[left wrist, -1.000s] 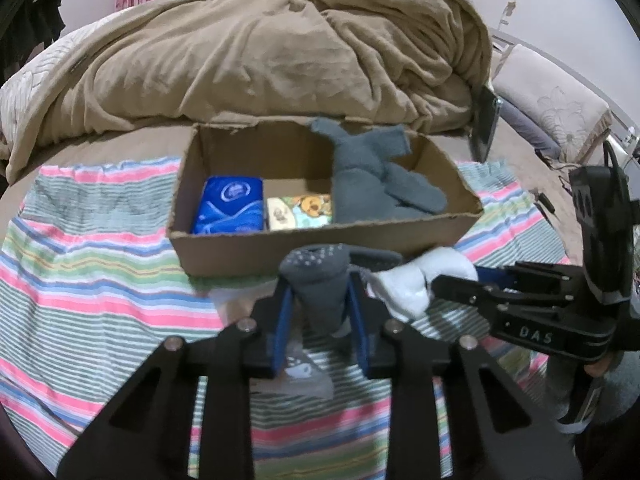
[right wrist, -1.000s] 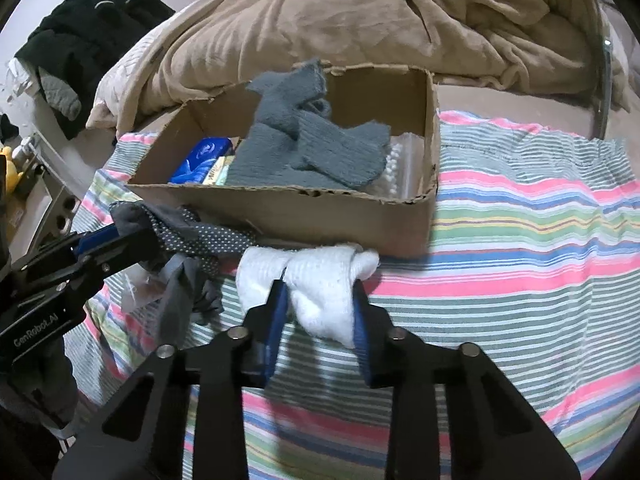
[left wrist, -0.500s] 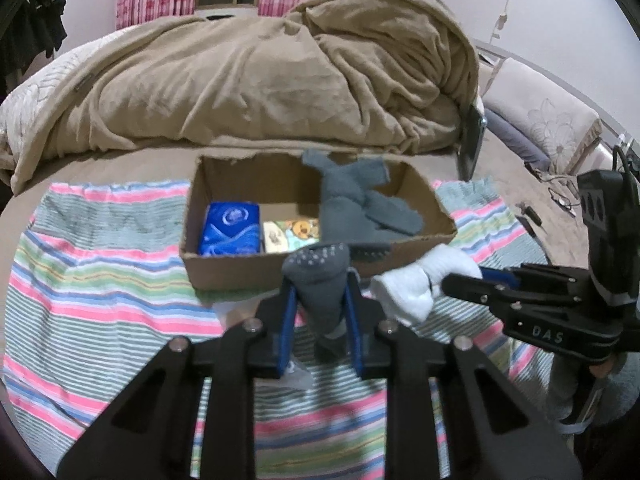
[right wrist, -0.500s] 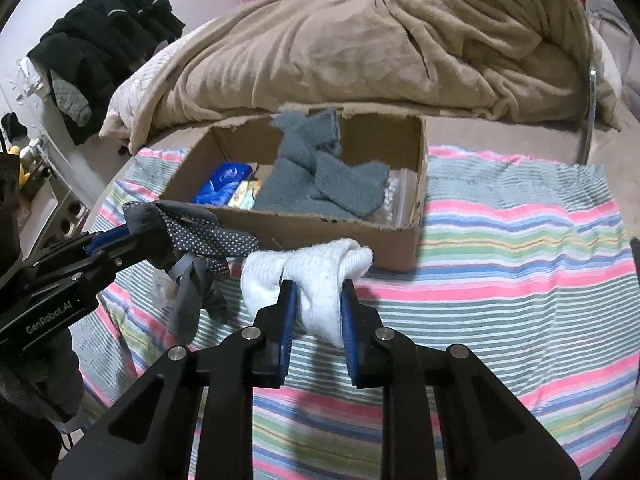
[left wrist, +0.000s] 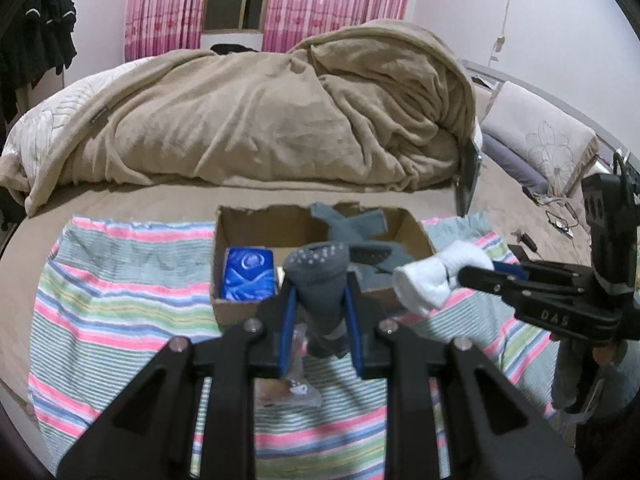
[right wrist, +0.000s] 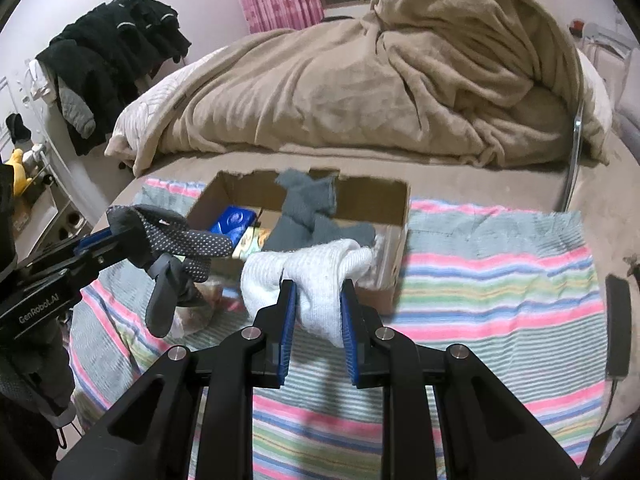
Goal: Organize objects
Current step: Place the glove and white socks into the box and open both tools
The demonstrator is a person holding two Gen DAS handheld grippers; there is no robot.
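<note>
Both grippers, left [left wrist: 320, 316] grasping a grey sock [left wrist: 322, 276], right [right wrist: 318, 316] a white sock [right wrist: 316, 276], hang just near of the box [right wrist: 384, 196], its long axis left-right.

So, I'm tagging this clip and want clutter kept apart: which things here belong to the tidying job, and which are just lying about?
Part of the job:
- dotted grey sock, in the left gripper
- white sock, in the right gripper
- cardboard box, holding grey socks and a blue packet

Lying about:
- beige blanket
- black clothes
- striped cloth
</note>
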